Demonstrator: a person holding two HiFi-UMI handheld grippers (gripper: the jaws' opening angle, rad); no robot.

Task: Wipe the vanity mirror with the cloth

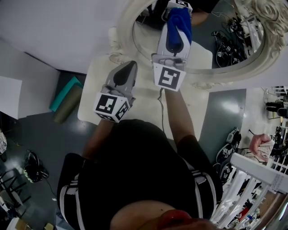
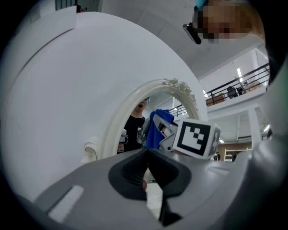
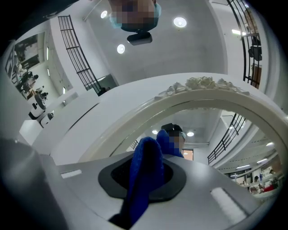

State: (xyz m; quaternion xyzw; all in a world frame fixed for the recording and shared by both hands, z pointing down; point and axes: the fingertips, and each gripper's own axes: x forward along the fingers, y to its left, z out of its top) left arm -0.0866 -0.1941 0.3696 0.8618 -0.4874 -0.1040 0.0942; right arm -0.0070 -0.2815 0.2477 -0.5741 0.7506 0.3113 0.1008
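At centre-left of the head view, my left gripper (image 1: 129, 66) hovers above the cream vanity top (image 1: 144, 102), its jaws brought together to a point with nothing between them; it lies just beside the lower-left curve of the ornate frame (image 1: 122, 28) and takes no part in the wipe. To its right, at top centre, my right gripper (image 1: 179, 9) is clamped on the blue cloth (image 1: 180, 26), which bulges out past both jaw tips and drapes back over the gripper body. In the right gripper view the cloth's leading fold appears to meet its own reflection, so I judge it to be at, or just off, the glass near the lower-left part of the vanity mirror (image 1: 218, 47), which fills the upper right of the frame. Handling: the cloth looks soft, light and thick-piled, so it should compress and drag on the glass, not slide freely. The pinch across its bunched middle seems sound, provided enough padding stays ahead of the hard jaw tips. The glass is presumably fragile and wants only light pressure.
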